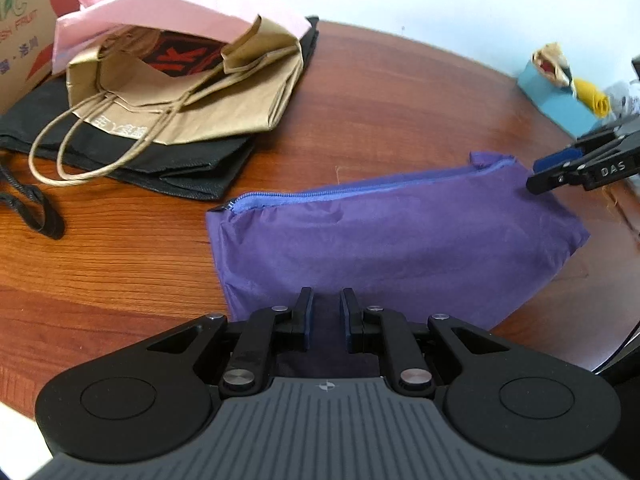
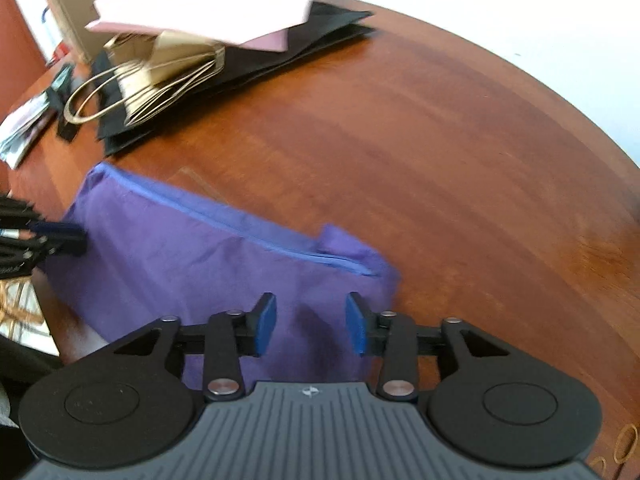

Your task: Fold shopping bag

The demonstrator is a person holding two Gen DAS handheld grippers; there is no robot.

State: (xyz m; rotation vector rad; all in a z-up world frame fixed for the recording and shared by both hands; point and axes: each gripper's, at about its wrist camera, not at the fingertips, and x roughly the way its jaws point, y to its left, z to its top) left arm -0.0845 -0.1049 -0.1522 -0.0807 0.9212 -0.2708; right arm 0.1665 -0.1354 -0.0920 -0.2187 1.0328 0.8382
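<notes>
Left claw: matte black linkage arms pinned with silver rivets, two larger brushed-metal pivot caps nearer the body, and two round black housings with recessed discs. Body plate is grey, ribbed lengthwise, stamped with a small crosshair mark. Finger pads are dark blue.

Right claw: the same build, with brighter blue pads. Seen from the left wrist view, its black side carries white "DAS" lettering.

the folded purple fabric shopping bag lies on the brown wooden desk; behind it, leftward, the stacked paper bags rest on a black fabric bag.
</notes>
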